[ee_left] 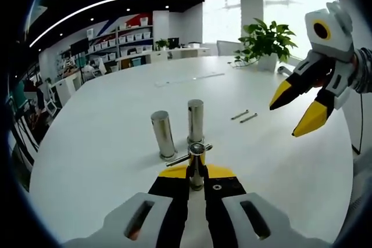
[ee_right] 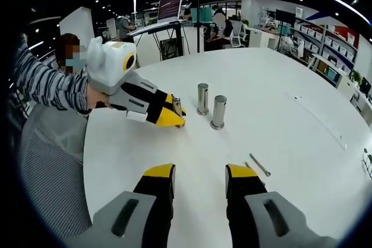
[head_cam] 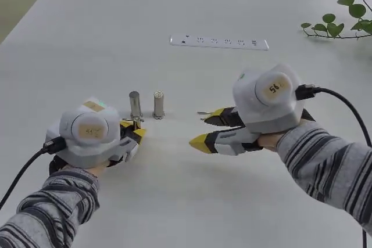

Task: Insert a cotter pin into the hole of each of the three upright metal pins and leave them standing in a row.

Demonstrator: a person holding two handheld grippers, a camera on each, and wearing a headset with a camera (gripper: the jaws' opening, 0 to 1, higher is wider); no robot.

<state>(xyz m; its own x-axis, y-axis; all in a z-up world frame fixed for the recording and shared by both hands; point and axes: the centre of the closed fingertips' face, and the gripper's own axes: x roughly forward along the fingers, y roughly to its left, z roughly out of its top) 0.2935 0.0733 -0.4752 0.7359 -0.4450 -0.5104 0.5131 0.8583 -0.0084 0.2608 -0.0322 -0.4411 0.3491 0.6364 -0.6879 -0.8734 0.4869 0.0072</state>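
Bench (head_cam: 174, 4): white; power strip (head_cam: 219, 42) laid far off.
Room: office, shelves (ee_left: 125, 47) seen.
Left gripper (ee_left: 196, 173): jaws clamped on metal pin (ee_left: 197, 166), cotter pin (ee_left: 180, 158) passed through it, beside two upright pins (head_cam: 135, 104).
Right gripper (ee_right: 200, 171): jaws held apart.

Left gripper (head_cam: 135, 129) clamps metal pin (head_cam: 137, 122); right gripper (head_cam: 198, 132) agape.

The white bench (head_cam: 174, 190) carries two upright metal pins (head_cam: 135, 104), the second pin (head_cam: 158, 104) standing just beside the first without touching it. Two loose cotter pins (ee_left: 244, 115) lie flat to their right, side by side. A long white power strip (head_cam: 219, 42) lies farther back, and a leafy plant (head_cam: 343, 24) trails over the far right corner.
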